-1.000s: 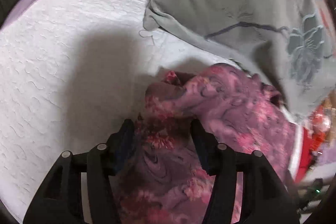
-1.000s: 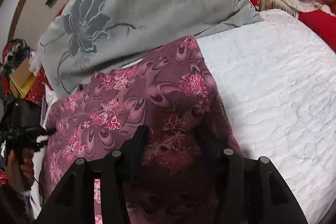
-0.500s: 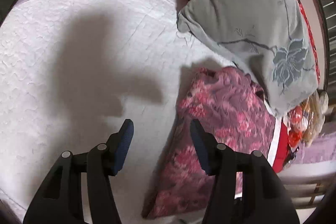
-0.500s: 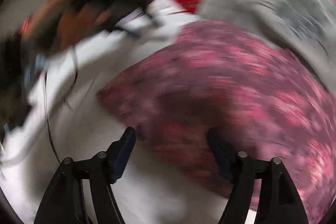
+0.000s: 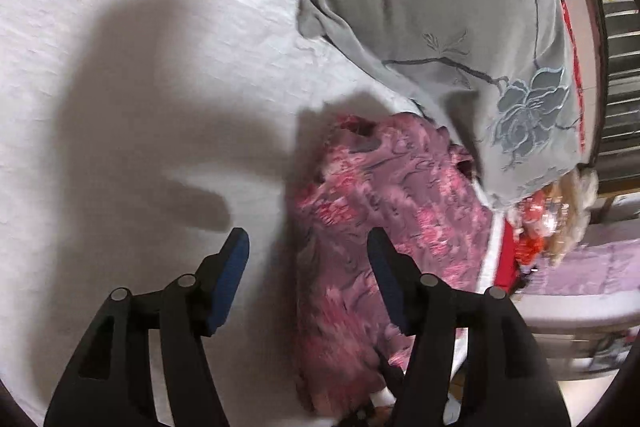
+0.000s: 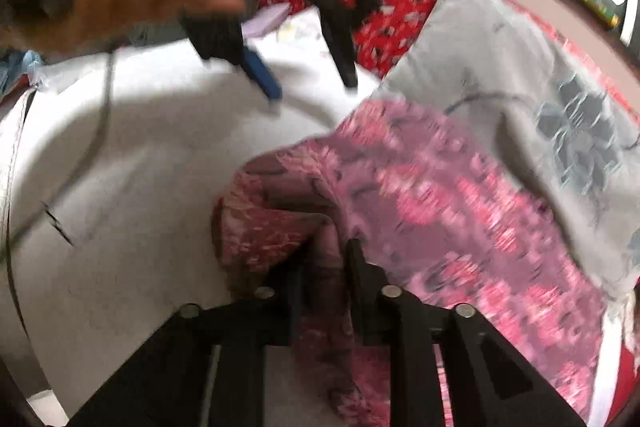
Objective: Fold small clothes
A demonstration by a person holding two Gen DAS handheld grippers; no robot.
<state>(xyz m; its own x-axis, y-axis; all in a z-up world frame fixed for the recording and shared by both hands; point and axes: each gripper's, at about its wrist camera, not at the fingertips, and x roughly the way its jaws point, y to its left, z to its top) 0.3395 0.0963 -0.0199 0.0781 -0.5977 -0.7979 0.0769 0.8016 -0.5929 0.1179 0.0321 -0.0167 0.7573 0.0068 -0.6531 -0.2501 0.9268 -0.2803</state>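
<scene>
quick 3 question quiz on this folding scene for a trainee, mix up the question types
1. True or false: the left gripper is clamped on the purple-and-pink floral garment.
2. Which gripper has its jaws closed on a fold of that garment? A) left B) right C) neither
3. Fill in: the garment's far edge lies against the grey ______ with the blue flower embroidery.

Key:
1. False: its jaws stand apart above the white quilted bedspread.
2. B: the right gripper.
3. pillow

Two close downward views, shared garment (image 5: pixel 384 219)
</scene>
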